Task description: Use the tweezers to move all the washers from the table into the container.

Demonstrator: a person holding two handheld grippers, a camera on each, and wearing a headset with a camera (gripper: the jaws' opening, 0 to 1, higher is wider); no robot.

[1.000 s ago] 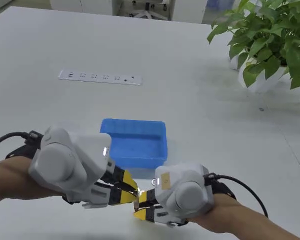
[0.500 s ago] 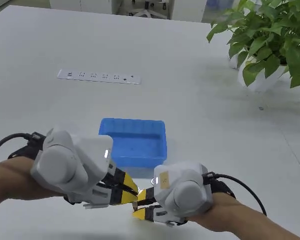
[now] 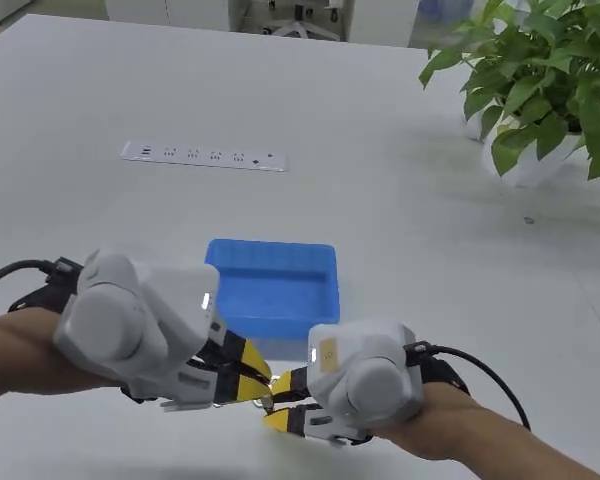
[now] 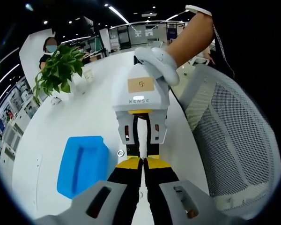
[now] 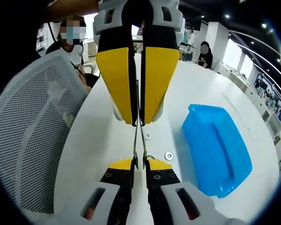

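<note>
Both clamped on the tweezers (image 5: 138,138), left gripper (image 4: 142,161) nose to nose with right gripper (image 5: 140,163), washers (image 5: 169,155) lying loose beside blue container (image 5: 220,145)

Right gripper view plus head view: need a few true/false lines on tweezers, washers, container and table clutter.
1. The left hand-held gripper and the right hand-held gripper face tip to tip, both shut on the tweezers. True.
2. The blue container holds several washers. False: it looks empty; the washers lie on the table beside it.
3. The washers lie close to the gripper tips. True.
4. The power strip lies between the container and the grippers. False: it lies beyond the container, on its far side.
5. A potted plant stands at the far right of the table. True.
</note>
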